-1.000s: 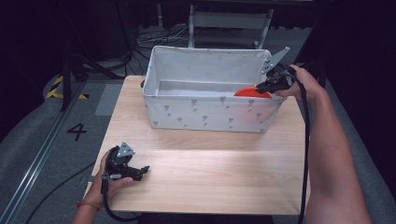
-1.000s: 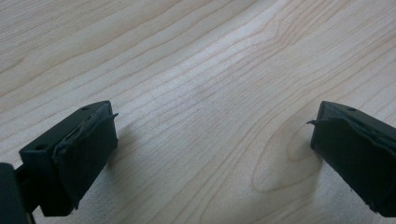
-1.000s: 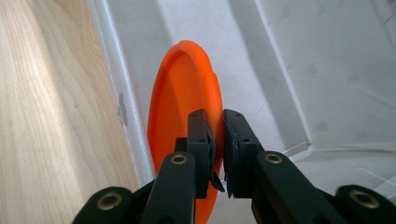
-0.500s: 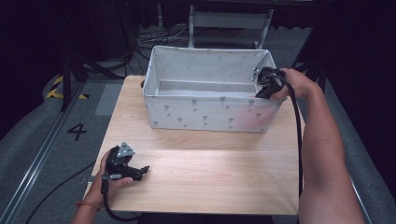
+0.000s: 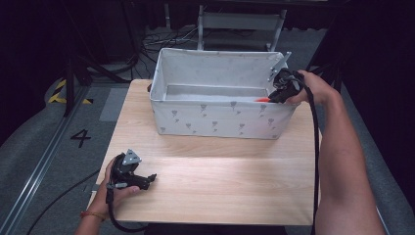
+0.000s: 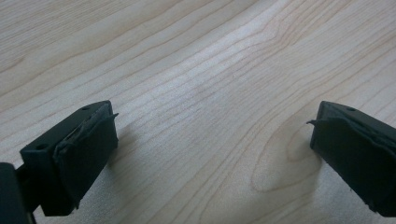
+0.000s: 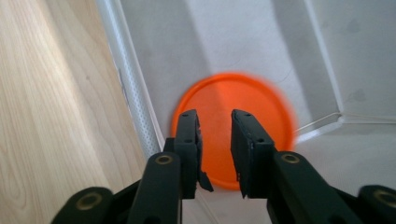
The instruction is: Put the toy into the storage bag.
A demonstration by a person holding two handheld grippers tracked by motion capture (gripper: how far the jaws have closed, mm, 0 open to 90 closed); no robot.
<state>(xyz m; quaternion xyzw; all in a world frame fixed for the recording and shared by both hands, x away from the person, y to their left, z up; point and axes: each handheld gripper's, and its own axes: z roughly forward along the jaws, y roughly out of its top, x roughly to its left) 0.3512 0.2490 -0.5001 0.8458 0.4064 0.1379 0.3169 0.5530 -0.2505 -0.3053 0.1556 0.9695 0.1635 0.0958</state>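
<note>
Your right gripper [image 5: 279, 93] hangs over the right end of the single white fabric bin [image 5: 215, 117], jaws parted with a narrow gap and holding nothing, while one orange disc [image 7: 233, 126] lies below them on the bin floor, against the near wall. A second ago the disc sat at the bin's rim by that gripper. Your left gripper [image 5: 142, 180] has stayed low on the wooden table [image 5: 225, 186], jaws wide apart, empty.
</note>
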